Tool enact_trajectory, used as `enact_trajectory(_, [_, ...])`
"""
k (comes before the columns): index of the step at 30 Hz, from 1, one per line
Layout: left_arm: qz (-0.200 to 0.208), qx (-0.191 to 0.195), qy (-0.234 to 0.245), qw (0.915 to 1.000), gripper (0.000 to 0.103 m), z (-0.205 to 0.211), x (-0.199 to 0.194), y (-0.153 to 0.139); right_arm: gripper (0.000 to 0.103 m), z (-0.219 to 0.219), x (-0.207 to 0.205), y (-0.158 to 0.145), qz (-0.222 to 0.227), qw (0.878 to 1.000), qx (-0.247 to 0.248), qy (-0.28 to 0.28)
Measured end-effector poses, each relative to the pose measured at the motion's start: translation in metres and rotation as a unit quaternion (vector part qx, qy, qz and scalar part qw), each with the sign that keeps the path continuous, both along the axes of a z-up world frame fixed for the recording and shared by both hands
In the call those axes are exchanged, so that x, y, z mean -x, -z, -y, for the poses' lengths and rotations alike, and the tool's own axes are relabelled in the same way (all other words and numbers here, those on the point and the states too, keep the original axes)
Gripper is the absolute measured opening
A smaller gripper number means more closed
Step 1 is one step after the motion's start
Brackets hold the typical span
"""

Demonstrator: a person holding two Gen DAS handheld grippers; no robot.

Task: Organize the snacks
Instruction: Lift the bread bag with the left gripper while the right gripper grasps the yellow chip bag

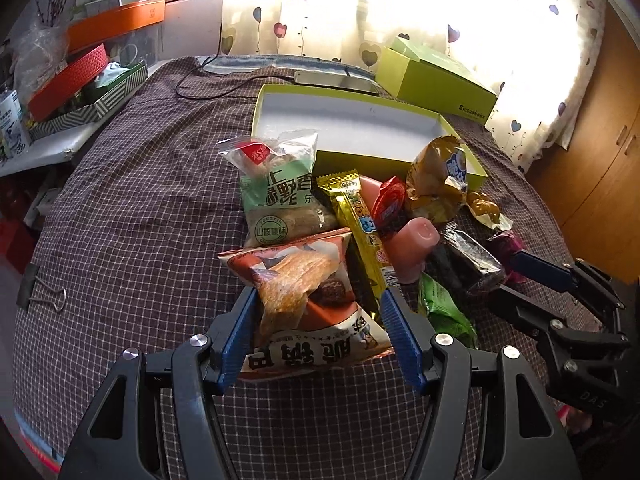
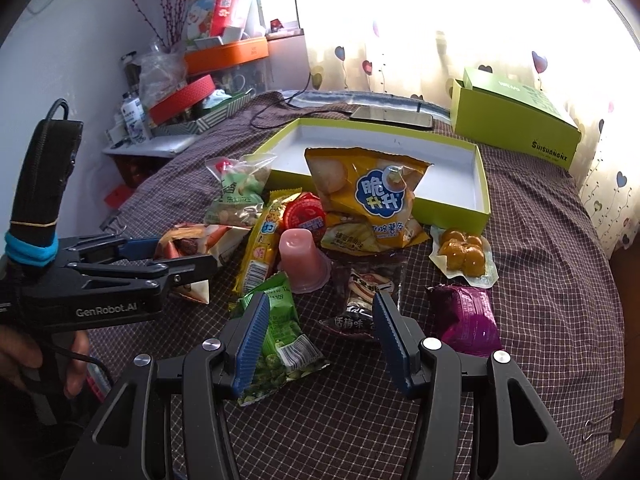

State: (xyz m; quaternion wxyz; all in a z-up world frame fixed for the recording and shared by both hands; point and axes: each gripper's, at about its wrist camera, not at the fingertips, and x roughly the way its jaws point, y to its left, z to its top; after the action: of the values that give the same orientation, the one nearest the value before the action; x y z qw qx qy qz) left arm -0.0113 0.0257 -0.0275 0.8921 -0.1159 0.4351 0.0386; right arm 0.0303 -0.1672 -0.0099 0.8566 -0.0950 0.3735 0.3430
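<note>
**Snack pile at the tray's near edge, both grippers spread**

Your checked tablecloth (image 1: 132, 208) covers the whole work surface. On it, the lime-green tray (image 2: 482, 184) lies open with its white floor showing, and the matching lidded box (image 2: 516, 128) stands behind it by the curtain.

The snacks are heaped just in front of the tray. The yellow chip bag (image 2: 368, 196) leans over the tray's near wall. Left of it sits the clear nut bag (image 1: 280, 188). The orange-and-white crisp packet (image 1: 304, 304) lies nearest your left side. Between them run the gold stick (image 1: 360, 232), the pink jelly cup (image 2: 298, 260) and the red-lidded cup (image 2: 304, 216). The dark plum pack (image 2: 368, 292), the green pea packet (image 2: 280, 340), the purple packet (image 2: 468, 312) and the yellow sealed pack (image 2: 464, 256) lie toward your right.

Your left gripper (image 1: 318, 332) is spread wide, its blue pads flanking the crisp packet without clamping it. Your right gripper (image 2: 316, 344) is also spread, one pad over the pea packet, the other beside the plum pack.
</note>
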Motion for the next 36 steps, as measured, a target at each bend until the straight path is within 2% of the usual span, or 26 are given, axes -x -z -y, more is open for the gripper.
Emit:
enact_trajectory(8, [-0.020, 0.012, -0.017, 0.9996, 0.063, -0.010, -0.009, 0.019, 0.053, -0.003, -0.016, -0.006, 0.011, 1.000, -0.003, 0.014])
enact_trajectory(10, [-0.017, 0.011, -0.013, 0.9997, 0.053, -0.011, -0.006, 0.021, 0.053, -0.005, -0.021, -0.008, 0.017, 1.000, -0.003, 0.015])
enact_trajectory(17, [0.013, 0.015, 0.021, 0.9996, 0.051, -0.008, 0.009, 0.010, 0.053, -0.012, -0.049, -0.023, 0.037, 0.999, -0.005, 0.006])
enact_trajectory(23, [0.050, 0.030, 0.041, 0.9974, 0.051, -0.006, 0.014, -0.011, 0.053, -0.027, -0.092, -0.038, 0.052, 0.998, -0.011, 0.036])
enact_trajectory(26, [0.056, 0.035, 0.046, 0.9968, 0.051, -0.005, 0.012, -0.014, 0.053, -0.042, -0.113, -0.035, 0.049, 0.998, 0.003, 0.035])
enact_trajectory(28, [0.058, 0.036, 0.047, 0.9965, 0.051, -0.005, 0.010, -0.015, 0.053, -0.050, -0.120, -0.027, 0.031, 0.999, 0.028, 0.035])
enact_trajectory(33, [0.061, 0.039, 0.041, 0.9965, 0.051, -0.009, 0.010, -0.017, 0.053, -0.036, -0.095, -0.018, 0.014, 0.998, 0.061, 0.025])
enact_trajectory(36, [0.066, 0.037, 0.039, 0.9963, 0.051, -0.011, 0.011, -0.018, 0.053, -0.012, -0.076, -0.011, -0.016, 0.998, 0.044, 0.033])
